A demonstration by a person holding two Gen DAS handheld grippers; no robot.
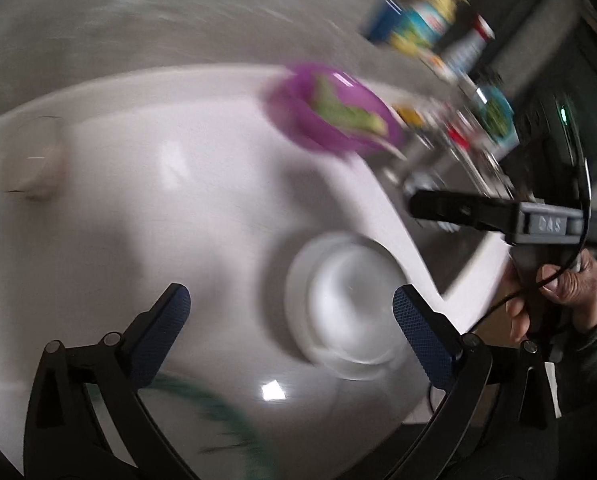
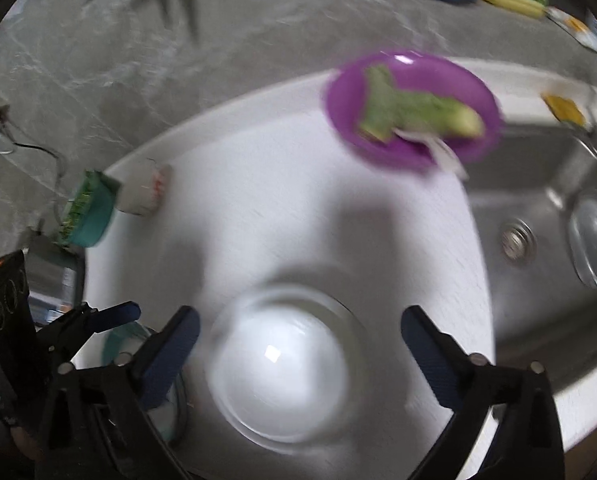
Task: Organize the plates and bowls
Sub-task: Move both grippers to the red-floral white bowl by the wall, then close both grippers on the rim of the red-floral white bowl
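A white bowl point(image 2: 282, 372) stands upside down on the white counter point(image 2: 298, 220); it also shows in the left wrist view point(image 1: 346, 308). A purple plate point(image 2: 412, 108) with green food lies farther back; it also shows in the left wrist view point(image 1: 330, 110). My right gripper point(image 2: 298, 332) is open, its fingers either side of the bowl, above it. My left gripper point(image 1: 290, 308) is open and empty, just left of the bowl. The right gripper's body point(image 1: 510, 220) shows at the right of the left wrist view. Both views are blurred.
A steel sink point(image 2: 538, 248) lies right of the counter, with a metal bowl point(image 2: 594, 240) in it. A white cup point(image 2: 144, 192) and a teal tub point(image 2: 90, 212) lie on their sides at the left. Cans and cartons point(image 1: 422, 16) stand at the back. A teal-rimmed dish point(image 2: 146, 360) sits under the left gripper.
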